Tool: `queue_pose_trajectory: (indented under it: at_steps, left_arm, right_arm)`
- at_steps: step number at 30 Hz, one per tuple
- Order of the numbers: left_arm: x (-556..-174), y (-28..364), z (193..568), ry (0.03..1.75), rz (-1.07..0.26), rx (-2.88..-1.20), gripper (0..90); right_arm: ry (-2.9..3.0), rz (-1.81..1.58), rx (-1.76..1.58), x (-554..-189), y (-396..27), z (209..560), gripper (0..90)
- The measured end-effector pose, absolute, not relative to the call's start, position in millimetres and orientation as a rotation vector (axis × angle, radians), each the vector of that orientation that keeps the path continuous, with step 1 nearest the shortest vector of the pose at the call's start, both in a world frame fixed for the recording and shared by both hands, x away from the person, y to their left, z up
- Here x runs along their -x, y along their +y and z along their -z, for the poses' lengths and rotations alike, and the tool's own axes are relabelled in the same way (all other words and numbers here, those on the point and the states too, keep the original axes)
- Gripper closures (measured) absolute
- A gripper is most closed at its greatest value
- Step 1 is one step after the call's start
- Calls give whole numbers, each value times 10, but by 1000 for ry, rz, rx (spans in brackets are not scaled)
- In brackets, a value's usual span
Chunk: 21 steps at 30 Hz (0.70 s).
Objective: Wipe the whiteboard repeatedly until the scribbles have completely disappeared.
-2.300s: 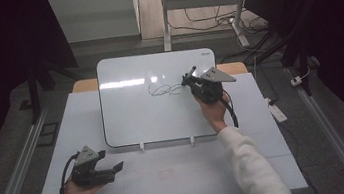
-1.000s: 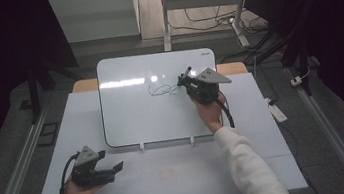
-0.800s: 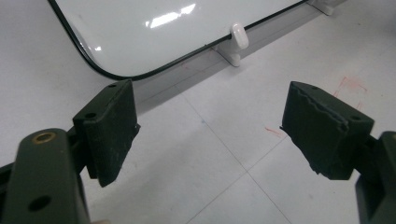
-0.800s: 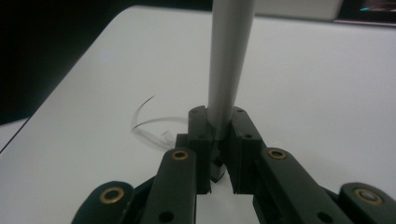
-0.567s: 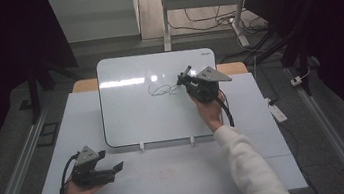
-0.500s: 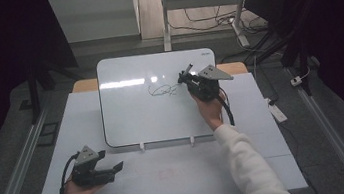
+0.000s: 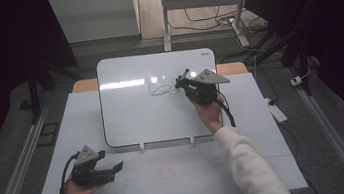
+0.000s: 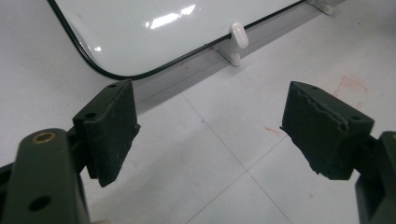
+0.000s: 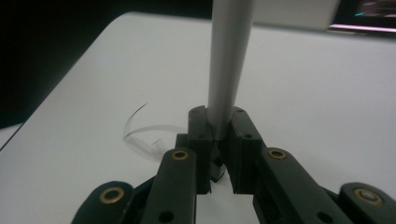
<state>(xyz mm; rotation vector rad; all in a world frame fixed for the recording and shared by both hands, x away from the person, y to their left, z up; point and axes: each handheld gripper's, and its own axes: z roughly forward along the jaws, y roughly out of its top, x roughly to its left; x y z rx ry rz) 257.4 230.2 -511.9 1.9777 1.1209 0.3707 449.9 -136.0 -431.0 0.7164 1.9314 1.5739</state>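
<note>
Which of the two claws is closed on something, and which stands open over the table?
The right claw, over the whiteboard, is shut on a pen. The left claw, near the table's front edge, stands wide open and holds nothing.

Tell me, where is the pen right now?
The pen is clamped in the right gripper, over the whiteboard beside the scribble, right of the high view's middle.

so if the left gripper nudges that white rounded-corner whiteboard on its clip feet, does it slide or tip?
Probably slides. The white rounded-corner whiteboard lies low and nearly flat on the pale table, so tipping looks unlikely. It rests on small white clip feet on a smooth surface, so grip seems weak. It looks thin and rigid, likely light.
</note>
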Motion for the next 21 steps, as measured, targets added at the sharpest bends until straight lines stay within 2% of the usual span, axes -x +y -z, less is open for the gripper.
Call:
queue_pose_trajectory:
  at_steps: [4, 10, 16, 21]
  left_arm:
    - [-2570, 2297, 5119, 1119, -372, -1980, 188]
    - [-2564, 2294, 5113, 1119, -375, -1976, 188]
    - [-2573, 2290, 5118, 1119, -374, -1984, 188]
    - [-2564, 2308, 5112, 1119, -375, -1975, 189]
  right_arm:
    - [2021, -1547, -635, -4320, -1268, 4460, 809]
    - [1929, -1572, -721, -4422, -1378, 4372, 810]
    - [2020, -1559, -619, -4310, -1140, 4479, 809]
    - [1943, -1570, -672, -4415, -1205, 4392, 810]
